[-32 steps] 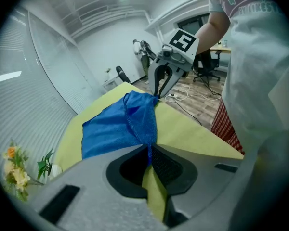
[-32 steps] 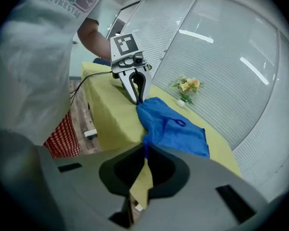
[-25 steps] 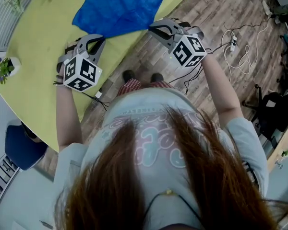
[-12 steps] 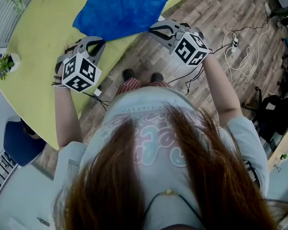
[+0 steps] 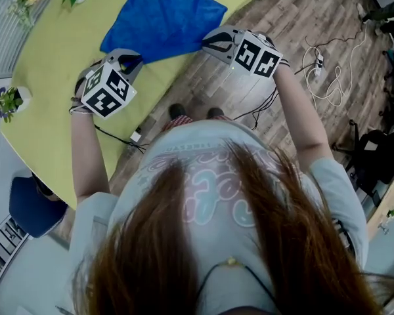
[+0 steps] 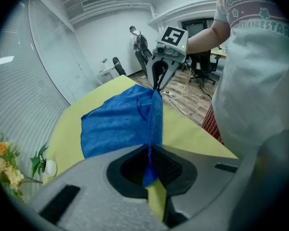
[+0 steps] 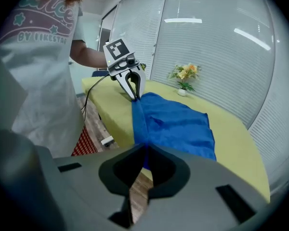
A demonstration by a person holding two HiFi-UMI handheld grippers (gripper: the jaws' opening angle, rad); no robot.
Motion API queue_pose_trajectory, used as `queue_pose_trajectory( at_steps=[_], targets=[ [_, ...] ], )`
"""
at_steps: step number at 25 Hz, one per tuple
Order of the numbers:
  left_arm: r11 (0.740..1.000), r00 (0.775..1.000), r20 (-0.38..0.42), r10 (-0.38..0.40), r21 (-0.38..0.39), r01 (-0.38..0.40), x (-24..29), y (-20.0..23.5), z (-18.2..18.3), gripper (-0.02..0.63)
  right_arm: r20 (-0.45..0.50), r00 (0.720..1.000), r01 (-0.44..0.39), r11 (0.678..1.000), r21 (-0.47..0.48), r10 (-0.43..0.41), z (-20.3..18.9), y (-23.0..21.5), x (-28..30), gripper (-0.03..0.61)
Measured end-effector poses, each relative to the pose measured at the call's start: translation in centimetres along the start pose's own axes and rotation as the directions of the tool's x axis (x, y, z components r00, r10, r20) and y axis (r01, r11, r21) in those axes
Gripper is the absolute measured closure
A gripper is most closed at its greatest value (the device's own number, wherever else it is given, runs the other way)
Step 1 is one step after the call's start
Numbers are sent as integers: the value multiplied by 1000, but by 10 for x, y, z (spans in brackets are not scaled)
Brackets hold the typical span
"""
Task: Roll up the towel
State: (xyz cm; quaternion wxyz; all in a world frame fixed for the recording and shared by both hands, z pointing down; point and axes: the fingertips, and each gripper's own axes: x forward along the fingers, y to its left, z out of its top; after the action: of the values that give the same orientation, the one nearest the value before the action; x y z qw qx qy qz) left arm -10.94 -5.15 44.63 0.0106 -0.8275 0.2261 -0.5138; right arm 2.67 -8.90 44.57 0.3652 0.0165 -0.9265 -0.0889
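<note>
Both arms reach forward, angled downward. The left hand-held gripper [image 5: 131,60] and the right hand-held gripper [image 5: 207,42] each pinch the lower edge of the blue towel [image 5: 161,18] on the worktop [image 5: 59,64].

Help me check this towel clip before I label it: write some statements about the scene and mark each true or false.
1. The left tool is shut on an edge of the blue towel. True.
2. The right tool is open and empty. False: it is shut on the same towel edge.
3. The towel is already rolled up. False: it lies spread on the table.
4. The table is yellow-green. True.
5. Flowers stand on the towel. False: they stand on the table, apart from it.
</note>
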Motion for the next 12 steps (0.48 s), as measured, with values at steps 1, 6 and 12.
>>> queue_pose_trajectory(
  at_steps=[1, 6, 12],
  targets=[
    [1000, 1000, -6, 8, 10, -8, 1, 2, -1, 591, -3, 1000, 3, 1000, 2, -3, -1, -2, 1, 551],
    [999, 999, -25, 32, 33, -31, 7, 10, -6, 591, -41, 999, 35, 998, -46, -36, -5, -11, 5, 514],
    [994, 995, 42, 88, -63, -86, 1, 19, -7, 523, -12, 996, 88, 996, -27, -88, -11, -11, -1, 481]
  ],
)
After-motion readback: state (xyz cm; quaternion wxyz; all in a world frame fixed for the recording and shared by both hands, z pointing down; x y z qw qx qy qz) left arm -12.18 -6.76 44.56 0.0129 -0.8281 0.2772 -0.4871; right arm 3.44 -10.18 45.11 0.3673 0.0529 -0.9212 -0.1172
